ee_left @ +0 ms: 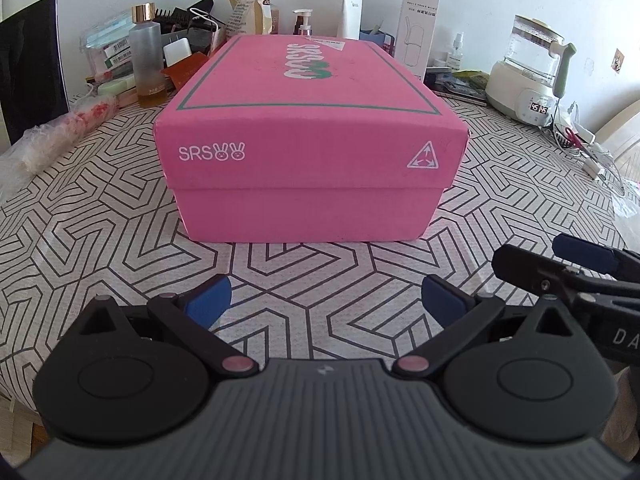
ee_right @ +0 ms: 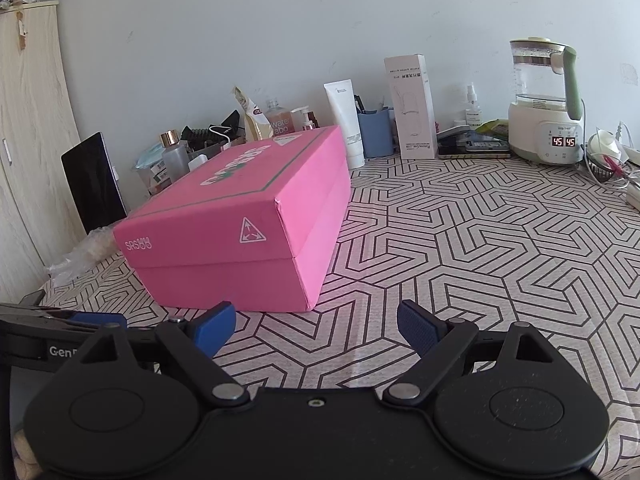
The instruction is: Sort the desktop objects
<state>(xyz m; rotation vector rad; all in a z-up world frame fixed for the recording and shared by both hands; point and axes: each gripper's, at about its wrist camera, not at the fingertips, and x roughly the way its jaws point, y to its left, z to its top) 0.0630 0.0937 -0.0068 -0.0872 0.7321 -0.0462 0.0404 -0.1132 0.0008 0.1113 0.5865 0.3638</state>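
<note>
One pink box [ee_left: 308, 120] sits at 12 o'clock. One kettle [ee_left: 532, 76] at 2 o'clock. Two grippers, left [ee_left: 326, 300] and right [ee_right: 316, 324].

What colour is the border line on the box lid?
Green, framing the pink box lid; clearest in the left wrist view.

A table [ee_left: 120, 216] in a geometric-patterned cloth bears a closed pink box [ee_left: 308, 136] — clutter lines its far edge.
</note>
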